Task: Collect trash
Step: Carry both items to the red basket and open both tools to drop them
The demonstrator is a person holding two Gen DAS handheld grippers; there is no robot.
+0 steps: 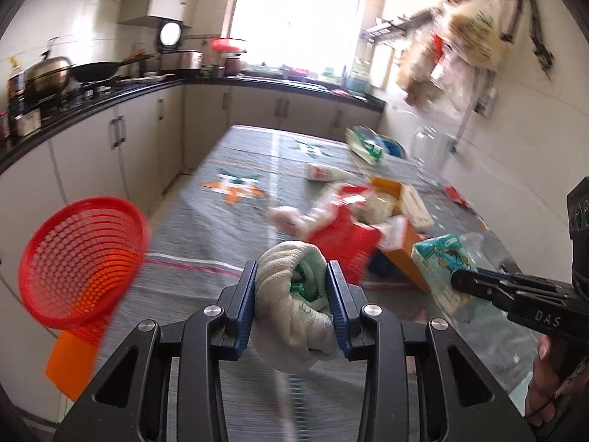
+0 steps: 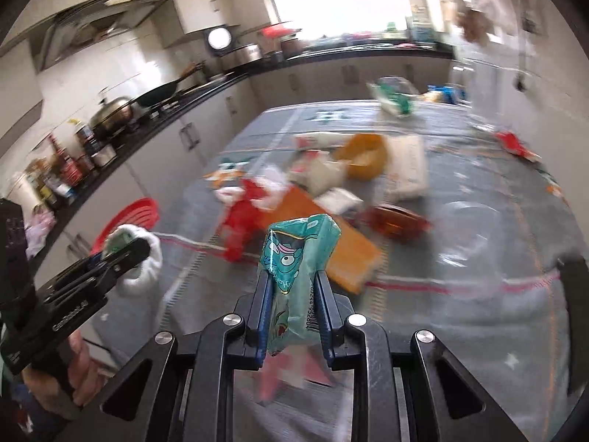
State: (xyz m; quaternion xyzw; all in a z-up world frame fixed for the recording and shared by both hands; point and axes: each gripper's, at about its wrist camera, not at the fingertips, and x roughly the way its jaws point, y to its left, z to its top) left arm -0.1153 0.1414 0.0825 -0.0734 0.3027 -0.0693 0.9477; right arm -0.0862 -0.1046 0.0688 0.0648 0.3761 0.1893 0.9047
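A table under a grey striped cloth fills the middle of a kitchen, with dark counters and pale cabinets running along the left and far sides. Off the table's left edge sits a red mesh basket, tilted so its mouth shows. Across the middle of the cloth lies a blurred heap of rubbish: red plastic, an orange carton, a yellow bowl and white wrappers, with a crumpled clear plastic piece to its right. The left gripper has its blue pads pressed against a cream cloth bundle with green showing in its folds, held above the near part of the table. The right gripper pinches a teal tissue pack printed with a cartoon face, upright between its fingers, in front of the heap. A hand grips its handle.
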